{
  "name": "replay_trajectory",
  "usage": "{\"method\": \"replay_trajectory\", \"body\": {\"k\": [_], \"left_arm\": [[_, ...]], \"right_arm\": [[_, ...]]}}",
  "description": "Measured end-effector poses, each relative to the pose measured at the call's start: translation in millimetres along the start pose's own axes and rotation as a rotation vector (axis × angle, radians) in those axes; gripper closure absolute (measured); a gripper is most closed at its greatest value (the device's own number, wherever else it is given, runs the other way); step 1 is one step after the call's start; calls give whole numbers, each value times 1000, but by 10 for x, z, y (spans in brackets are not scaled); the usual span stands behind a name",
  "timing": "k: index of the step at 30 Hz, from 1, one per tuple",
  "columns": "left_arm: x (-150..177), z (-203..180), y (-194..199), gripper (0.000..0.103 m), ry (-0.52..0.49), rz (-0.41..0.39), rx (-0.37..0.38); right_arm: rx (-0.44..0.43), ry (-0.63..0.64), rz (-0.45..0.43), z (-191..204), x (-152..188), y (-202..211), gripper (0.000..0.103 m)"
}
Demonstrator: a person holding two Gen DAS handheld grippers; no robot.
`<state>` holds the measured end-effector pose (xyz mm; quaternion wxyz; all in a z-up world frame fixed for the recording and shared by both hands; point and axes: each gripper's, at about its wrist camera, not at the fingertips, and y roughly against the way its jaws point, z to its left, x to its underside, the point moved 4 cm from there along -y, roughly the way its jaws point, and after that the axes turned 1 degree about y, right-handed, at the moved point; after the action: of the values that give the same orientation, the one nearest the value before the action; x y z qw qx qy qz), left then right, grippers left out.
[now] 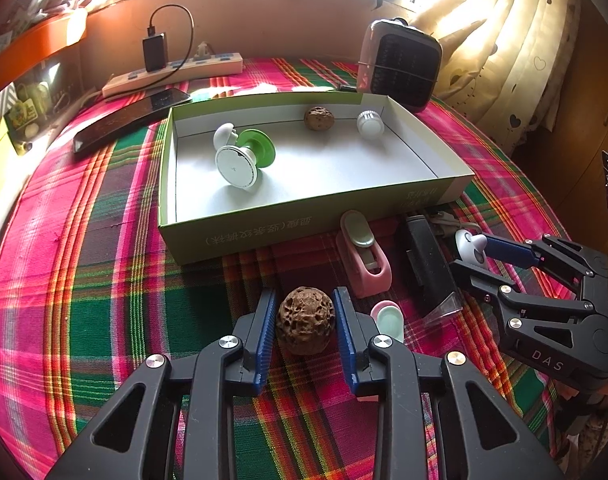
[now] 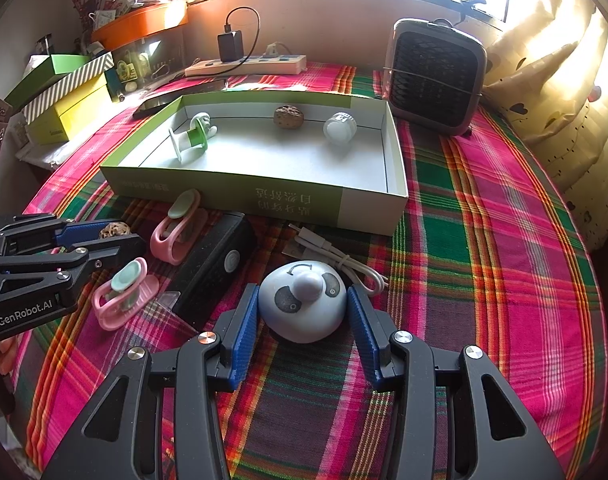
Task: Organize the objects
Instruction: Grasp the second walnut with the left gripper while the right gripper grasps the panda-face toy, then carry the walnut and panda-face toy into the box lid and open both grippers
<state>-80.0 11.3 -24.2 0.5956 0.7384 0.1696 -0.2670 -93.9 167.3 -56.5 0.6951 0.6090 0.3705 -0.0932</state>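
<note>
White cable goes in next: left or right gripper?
Right. The white cable lies just beyond the panda dome that the right gripper grips; the left gripper, shut on the walnut, has the black device in between. Right should probably unload first.

left claw: black linkage, blue ribbed pads, silver screws | right claw: same

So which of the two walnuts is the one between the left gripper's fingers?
The walnut on the plaid cloth, between the left gripper; the other walnut lies inside the green box.
</note>
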Motion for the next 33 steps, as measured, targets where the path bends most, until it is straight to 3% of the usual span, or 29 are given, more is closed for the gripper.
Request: {"method": "replay_trajectory", "body": {"k": [33], "left_arm": [[-145,-27,233,76,-14,-76,10]], "right_arm": [[-39,-40,-74,-5,-209,247,58]]}}
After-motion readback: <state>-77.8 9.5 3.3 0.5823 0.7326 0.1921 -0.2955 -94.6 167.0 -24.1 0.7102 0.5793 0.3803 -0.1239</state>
